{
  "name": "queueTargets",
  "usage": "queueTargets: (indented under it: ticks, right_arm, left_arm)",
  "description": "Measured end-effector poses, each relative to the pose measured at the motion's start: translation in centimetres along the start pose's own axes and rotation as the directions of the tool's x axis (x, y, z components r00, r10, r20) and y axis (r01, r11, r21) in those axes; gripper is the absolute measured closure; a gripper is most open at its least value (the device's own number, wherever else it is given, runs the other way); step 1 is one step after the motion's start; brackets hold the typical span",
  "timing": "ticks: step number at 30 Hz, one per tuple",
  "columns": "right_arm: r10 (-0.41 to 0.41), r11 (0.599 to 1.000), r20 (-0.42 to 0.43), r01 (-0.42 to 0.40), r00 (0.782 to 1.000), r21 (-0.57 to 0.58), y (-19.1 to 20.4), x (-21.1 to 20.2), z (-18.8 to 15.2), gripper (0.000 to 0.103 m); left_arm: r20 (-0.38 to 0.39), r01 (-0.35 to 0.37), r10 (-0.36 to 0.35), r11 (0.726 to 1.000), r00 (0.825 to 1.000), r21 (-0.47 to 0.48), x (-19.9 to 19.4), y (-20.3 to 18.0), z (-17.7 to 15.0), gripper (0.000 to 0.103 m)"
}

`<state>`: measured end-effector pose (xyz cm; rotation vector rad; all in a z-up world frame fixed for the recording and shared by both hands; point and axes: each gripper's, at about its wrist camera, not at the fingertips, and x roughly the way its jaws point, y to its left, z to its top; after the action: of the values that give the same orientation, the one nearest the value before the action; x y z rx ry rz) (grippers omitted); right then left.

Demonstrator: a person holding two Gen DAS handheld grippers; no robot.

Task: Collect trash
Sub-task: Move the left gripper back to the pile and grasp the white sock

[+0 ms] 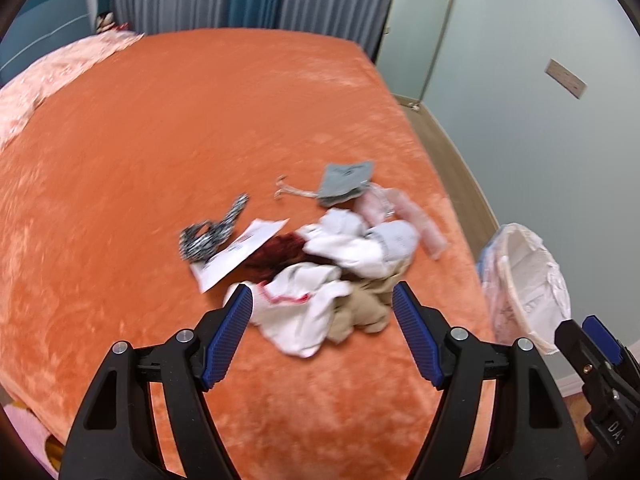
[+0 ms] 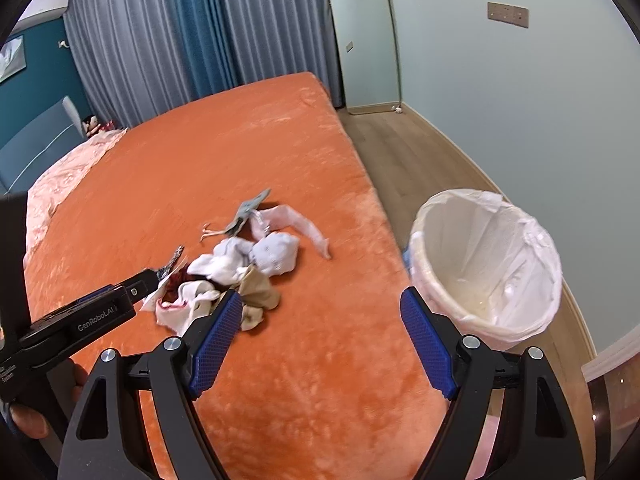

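A heap of litter lies on the orange bedspread [image 1: 160, 140]: crumpled white tissue-like cloth [image 1: 348, 248], a beige wad [image 1: 360, 308], a white printed paper [image 1: 240, 252], a black-and-white striped scrap [image 1: 212, 232], a grey pouch [image 1: 346, 182] and a pink strip [image 1: 416, 220]. My left gripper [image 1: 322, 292] hangs open just over the near end of the heap, nothing between its pads. My right gripper [image 2: 320, 296] is open over bare bedspread, with the heap [image 2: 240, 268] at its left finger and the white-lined bin [image 2: 460, 240] at its right finger. Both views are motion-blurred.
The bin [image 1: 528, 276] stands on the wooden floor [image 2: 400, 152] against the bed's right side. A pink quilt [image 1: 48, 76] covers the far left of the bed. Curtains [image 2: 180, 40] and a leaning mirror [image 2: 368, 40] stand beyond it.
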<state>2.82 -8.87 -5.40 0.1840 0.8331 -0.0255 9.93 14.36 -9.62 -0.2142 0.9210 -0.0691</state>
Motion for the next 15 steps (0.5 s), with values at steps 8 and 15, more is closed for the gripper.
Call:
queueTargets:
  ticks: [8, 15]
  right_arm:
    - [0.012, 1.0, -0.032, -0.012, 0.999, -0.01, 2.2, 2.5, -1.0, 0.025]
    - [0.016, 1.0, -0.058, -0.018, 0.998, -0.023, 3.6, 4.7, -1.3, 0.025]
  left_arm:
    - [-0.069, -0.015, 0.009, 0.996, 0.998, -0.084, 2.1, 3.5, -1.2, 0.034]
    - [-0.141, 0.019, -0.044, 0.985, 0.989, -0.174, 5.0, 5.2, -1.8, 0.034]
